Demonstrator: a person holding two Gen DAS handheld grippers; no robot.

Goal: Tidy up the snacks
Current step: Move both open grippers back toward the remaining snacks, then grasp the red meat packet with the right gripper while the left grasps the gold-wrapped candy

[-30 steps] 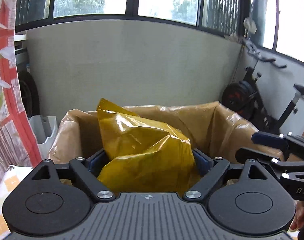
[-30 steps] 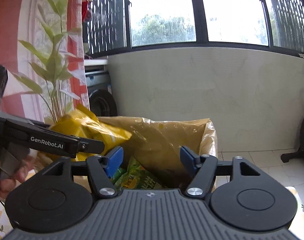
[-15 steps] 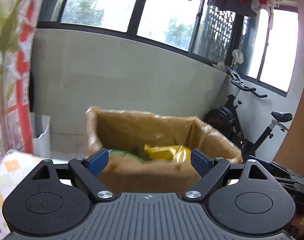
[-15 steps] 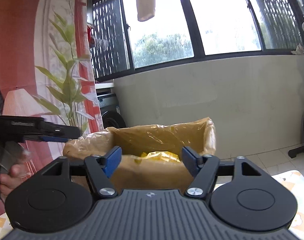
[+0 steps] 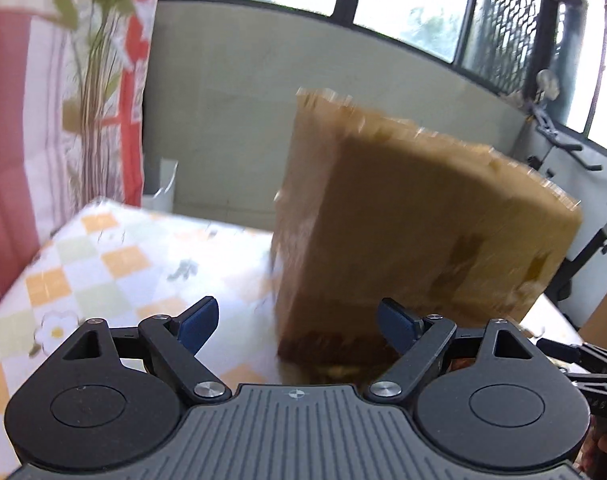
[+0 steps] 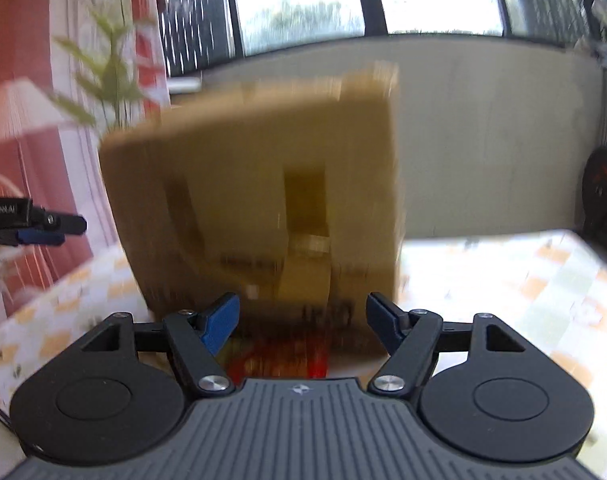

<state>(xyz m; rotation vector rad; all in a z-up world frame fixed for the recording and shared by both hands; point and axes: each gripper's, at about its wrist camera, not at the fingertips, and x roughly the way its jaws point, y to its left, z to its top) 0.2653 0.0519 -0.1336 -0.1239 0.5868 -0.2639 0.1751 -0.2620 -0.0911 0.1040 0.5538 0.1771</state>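
A tall brown cardboard box (image 5: 415, 224) stands on the checked tablecloth; it also shows in the right wrist view (image 6: 263, 200). Its inside and the snacks in it are hidden from both views. My left gripper (image 5: 297, 326) is open and empty, low in front of the box's left corner. My right gripper (image 6: 302, 320) is open and empty, low before the box's front face. A red and yellow snack packet (image 6: 279, 360) lies blurred on the table just below the right gripper's fingers. Both views are motion-blurred.
The table (image 5: 115, 264) has a white, orange and green checked cloth. A red-patterned curtain with a plant print (image 5: 63, 92) hangs at the left. An exercise bike (image 5: 583, 240) stands at the right. The left gripper shows at the left edge of the right wrist view (image 6: 43, 224).
The left gripper let the yellow bag go into the box. Both grippers then dropped from above the box's rim to table height in front of it.
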